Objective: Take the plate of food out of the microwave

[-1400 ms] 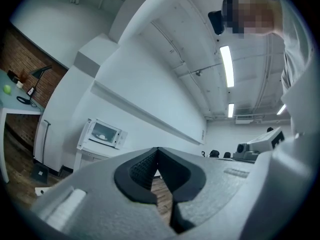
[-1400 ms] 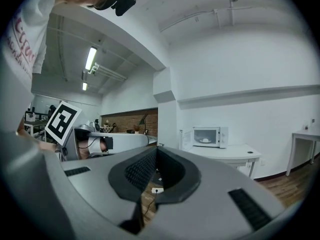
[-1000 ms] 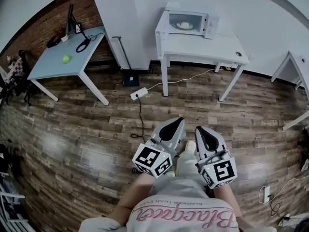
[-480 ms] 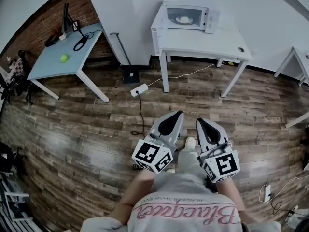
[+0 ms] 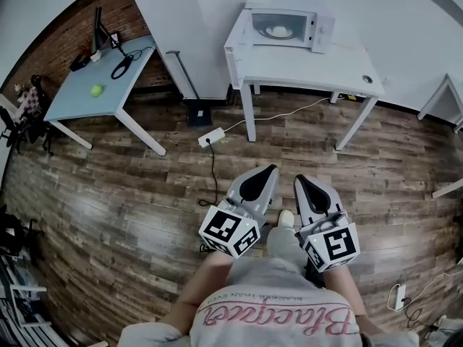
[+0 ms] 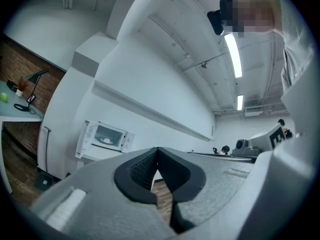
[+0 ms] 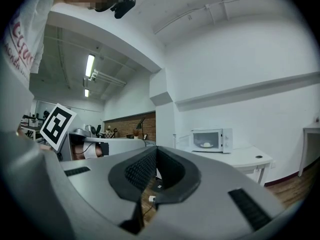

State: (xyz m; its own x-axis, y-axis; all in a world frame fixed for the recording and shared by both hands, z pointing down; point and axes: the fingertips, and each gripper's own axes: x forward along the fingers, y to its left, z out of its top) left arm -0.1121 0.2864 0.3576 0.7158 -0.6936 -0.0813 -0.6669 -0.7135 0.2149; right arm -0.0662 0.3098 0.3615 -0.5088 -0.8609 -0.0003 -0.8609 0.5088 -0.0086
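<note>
The head camera looks steeply down, well back from the desk [image 5: 304, 63]. Cameras on the left gripper [image 5: 270, 169] and right gripper [image 5: 298, 180] face forward, low; all share the distant microwave [image 5: 282, 29].

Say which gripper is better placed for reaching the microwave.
Right, slightly: both shut and far, but the microwave door seems open leftward, blocking the left gripper more than the right gripper.

A green ball [image 5: 96, 90] lies on a pale blue table [image 5: 76, 107], with a black desk lamp [image 5: 98, 27] at the table's far end by a brick wall [image 5: 61, 31]. On the wood-plank floor [image 5: 108, 194], a white power strip [image 5: 211, 137] trails a black cable [image 5: 212, 172] near a white table [image 5: 304, 62].
</note>
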